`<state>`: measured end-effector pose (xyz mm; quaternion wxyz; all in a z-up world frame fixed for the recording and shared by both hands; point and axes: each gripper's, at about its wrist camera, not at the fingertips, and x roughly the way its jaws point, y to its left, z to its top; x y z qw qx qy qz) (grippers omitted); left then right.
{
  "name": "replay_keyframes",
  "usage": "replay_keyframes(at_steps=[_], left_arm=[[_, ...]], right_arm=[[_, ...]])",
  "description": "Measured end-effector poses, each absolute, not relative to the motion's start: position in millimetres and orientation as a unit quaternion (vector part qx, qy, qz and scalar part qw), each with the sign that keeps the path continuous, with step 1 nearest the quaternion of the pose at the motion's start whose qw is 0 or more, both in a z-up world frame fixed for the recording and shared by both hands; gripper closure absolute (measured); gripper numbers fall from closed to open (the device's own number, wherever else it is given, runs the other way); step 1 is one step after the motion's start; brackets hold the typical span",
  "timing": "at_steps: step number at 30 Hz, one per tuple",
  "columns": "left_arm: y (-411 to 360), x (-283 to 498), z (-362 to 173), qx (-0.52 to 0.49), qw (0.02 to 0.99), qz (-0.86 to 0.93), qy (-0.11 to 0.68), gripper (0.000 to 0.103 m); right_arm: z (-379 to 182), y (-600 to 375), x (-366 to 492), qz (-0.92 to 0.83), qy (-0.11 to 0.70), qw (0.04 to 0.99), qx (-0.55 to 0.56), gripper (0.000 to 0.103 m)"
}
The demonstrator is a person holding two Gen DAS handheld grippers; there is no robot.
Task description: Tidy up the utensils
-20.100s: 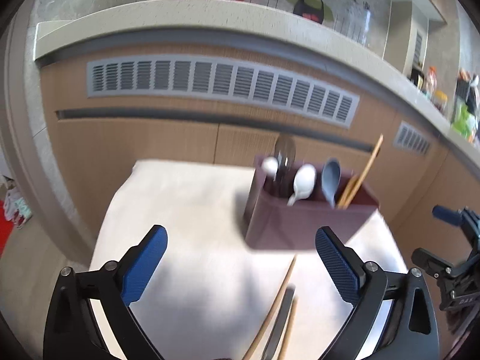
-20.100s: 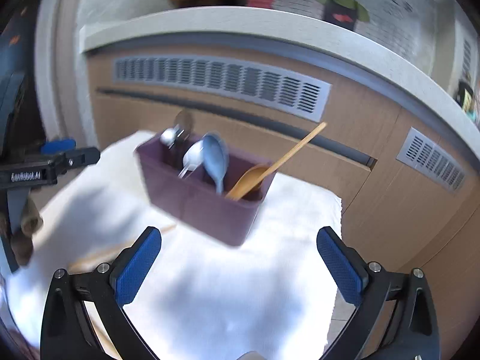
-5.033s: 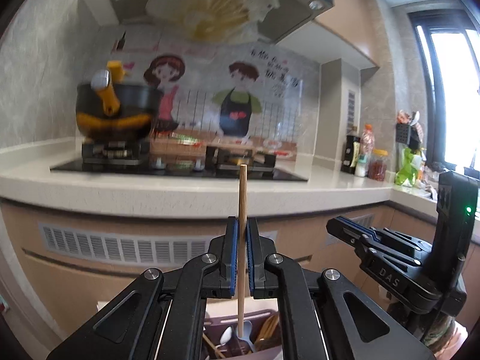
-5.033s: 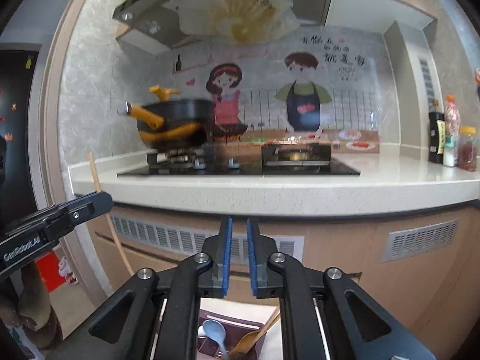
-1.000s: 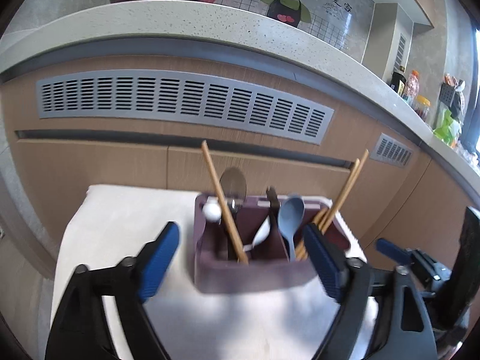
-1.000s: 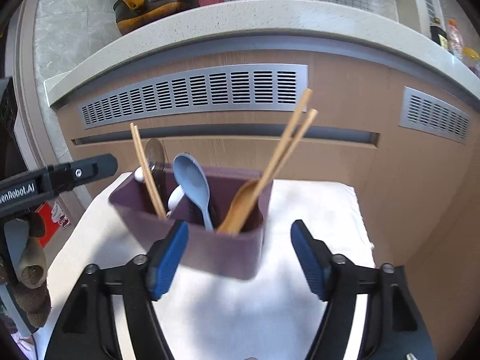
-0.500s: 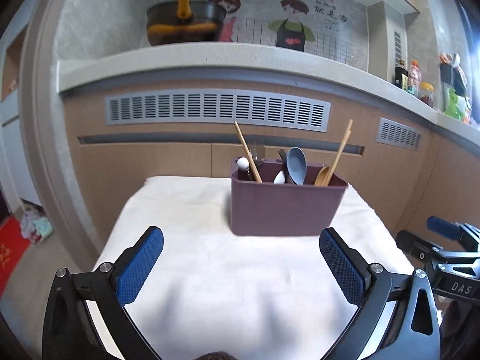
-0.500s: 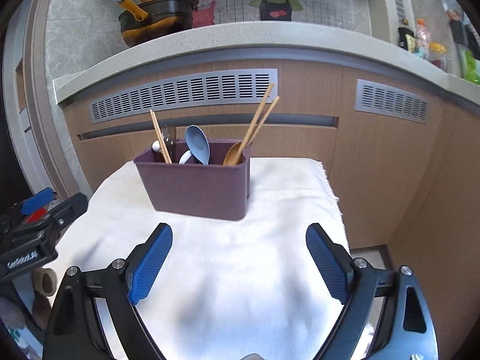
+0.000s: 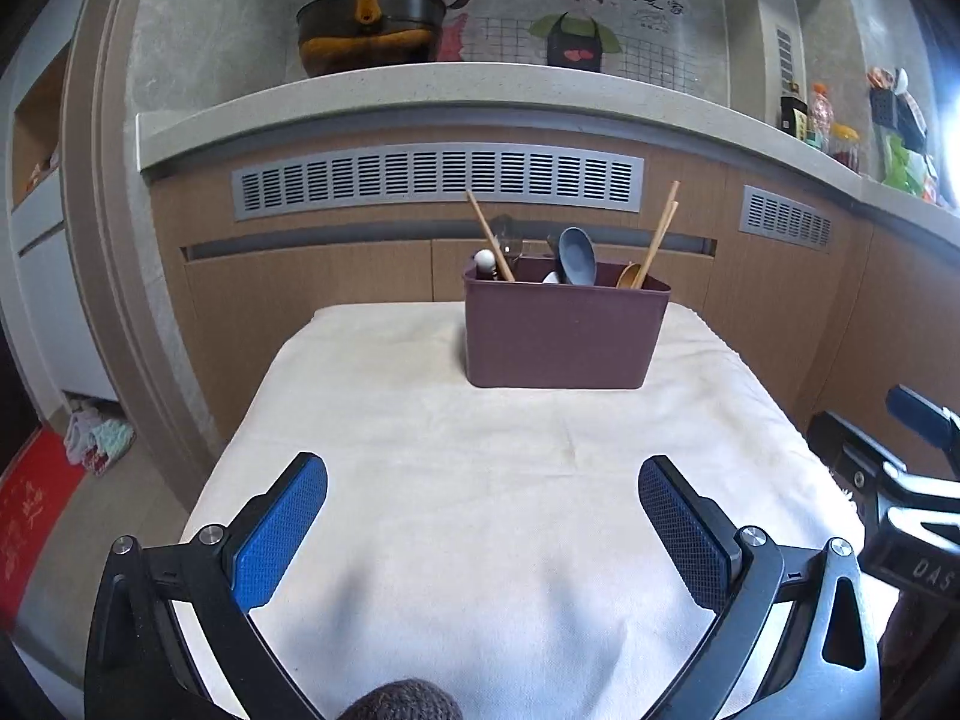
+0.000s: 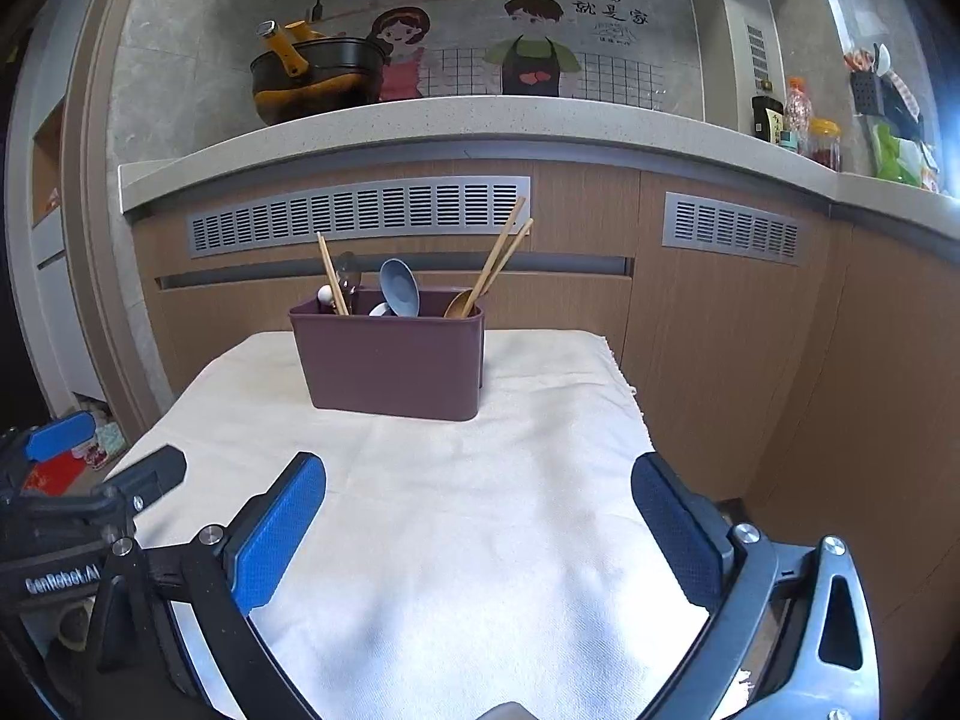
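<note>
Maroon plastic utensil caddy (image 9: 567,333), rectangular, open-topped, standing upright on a cream cloth (image 9: 480,480) that covers a small table in front of a wood-fronted kitchen counter (image 10: 480,120). Position: toward the far edge of the cloth, long side facing both cameras, well apart from both tools.

Contents, left to right in the left wrist view:
- one wooden chopstick (image 9: 489,237), leaning with its top toward the left, beside a white-tipped item and a metal spoon (image 9: 507,231) behind it;
- blue-grey spoon (image 9: 577,255), bowl upward, roughly vertical; a white spoon bowl shows just below it;
- wooden spoon (image 9: 628,276), bowl barely clearing the rim;
- pair of wooden chopsticks (image 9: 660,234), leaning with their tops toward the right.

All long axes run near-vertical, handles or tips down inside the box. Sorting by compartment appears intended; inner dividers are not visible from here.

Left gripper (image 9: 480,516): jaws spread wide, nothing between them, held low over the near part of the cloth. Right gripper (image 10: 477,516): likewise released and empty, alongside.

No loose utensil shows on the cloth. Judgement: both tools are parked clear because nothing remains to collect; the task looks complete or nearly so.
</note>
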<state>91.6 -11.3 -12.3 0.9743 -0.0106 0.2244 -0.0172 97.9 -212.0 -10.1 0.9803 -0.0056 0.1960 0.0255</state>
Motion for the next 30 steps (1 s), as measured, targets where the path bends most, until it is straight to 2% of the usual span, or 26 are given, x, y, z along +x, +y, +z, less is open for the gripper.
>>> replay_keyframes(at_steps=[30], left_arm=[[-9.1,94.9,-13.8,-0.003,0.972,-0.012,0.234,0.000]], right_arm=[[-14.2,-217.4,103.5,0.025,0.211,0.977,0.000,0.001]])
